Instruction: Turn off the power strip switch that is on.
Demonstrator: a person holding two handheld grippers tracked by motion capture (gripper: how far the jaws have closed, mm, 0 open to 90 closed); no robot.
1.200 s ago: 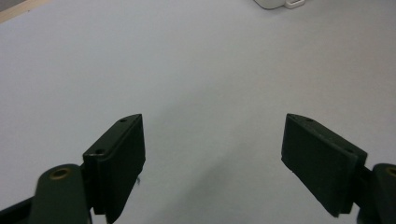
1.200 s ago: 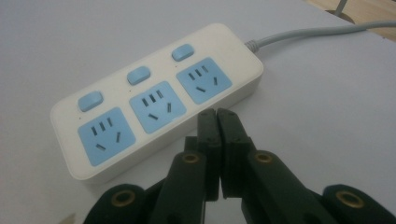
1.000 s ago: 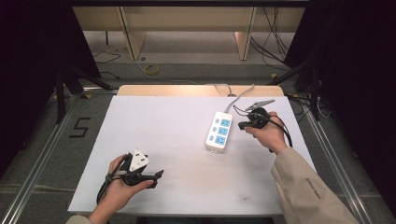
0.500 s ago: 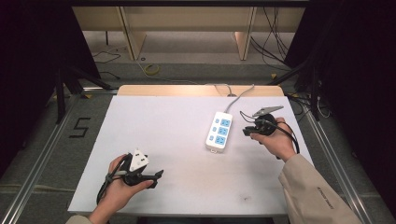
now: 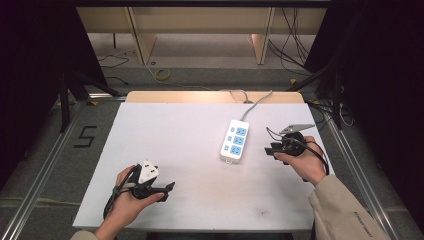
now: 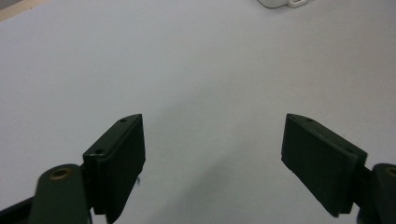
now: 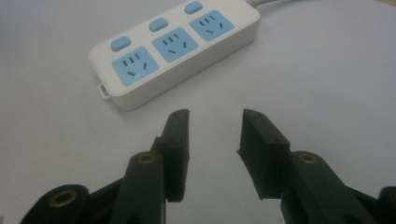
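Observation:
A white power strip (image 5: 235,141) with three blue sockets lies right of the table's middle, and its grey cable runs off over the back edge. My right gripper (image 5: 270,149) hovers just right of the strip and points at it. In the right gripper view the strip (image 7: 175,51) lies beyond the right gripper (image 7: 215,115), whose jaws have just been opening and stand apart with nothing between them. My left gripper (image 5: 167,188) rests at the near left, pointing right. In the left gripper view the left gripper (image 6: 212,154) is wide open over bare table, with a corner of the strip (image 6: 282,3) at the top edge.
The white table top (image 5: 180,130) has a wooden strip (image 5: 210,97) along its back edge. Metal frame rails run along both sides. A "5" (image 5: 86,136) is marked on the floor at the left. Loose cables (image 5: 162,75) lie on the floor behind the table.
My right gripper has drawn back from the power strip, to the right and toward the near side, and its jaws have opened. The left hand has stayed put.

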